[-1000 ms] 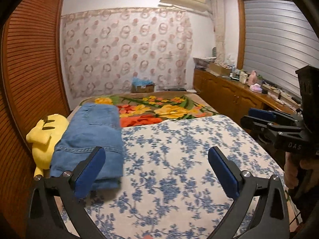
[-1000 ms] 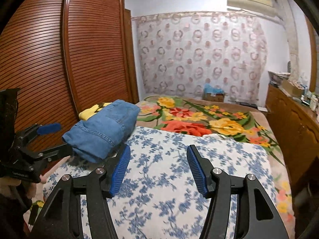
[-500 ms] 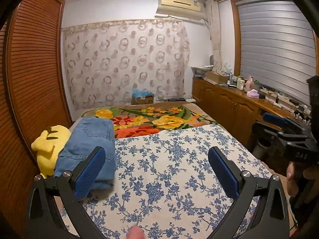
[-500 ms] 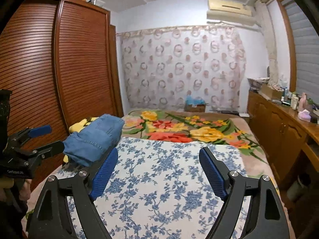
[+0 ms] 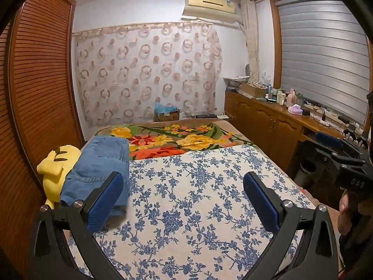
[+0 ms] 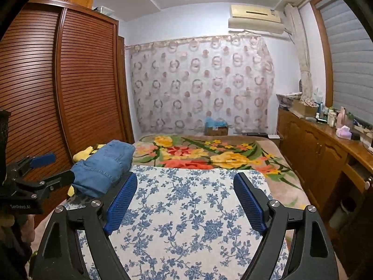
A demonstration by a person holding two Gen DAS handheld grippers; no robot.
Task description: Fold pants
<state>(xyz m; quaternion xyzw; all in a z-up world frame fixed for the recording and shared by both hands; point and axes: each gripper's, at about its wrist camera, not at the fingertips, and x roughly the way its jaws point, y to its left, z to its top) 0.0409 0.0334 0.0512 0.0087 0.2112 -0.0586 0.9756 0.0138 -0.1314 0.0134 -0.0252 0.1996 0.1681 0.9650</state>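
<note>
The bed (image 5: 209,210) fills both views, its near part covered by a blue-flowered sheet (image 5: 186,198) and its far part by a bright floral blanket (image 5: 181,140). The sheet gives a broad, flat place to work, which is likely why the folding is done here and not on the crowded worktop (image 5: 291,114) along the right wall.

The pants (image 5: 98,165), blue denim, lie folded into a thick, compact bundle at the left edge of the bed, close to the louvred wardrobe (image 5: 39,93). They rest partly on the sheet and right against a yellow plush toy (image 5: 54,168), which sits between them and the wardrobe. Set off to the side like this, the bundle looks put away, so I judge the folding finished or very nearly so.

The left hand-held gripper (image 5: 183,200) hangs above the sheet with its jaws spread wide and nothing between the blue pads (image 5: 105,200); the pants show just behind its left finger, but are not gripped. The right hand-held gripper (image 6: 184,200) is likewise released, jaws apart over bare sheet and holding nothing. Both sit well back from the bundle and point down the room, which fits hands let go of the cloth.
</note>
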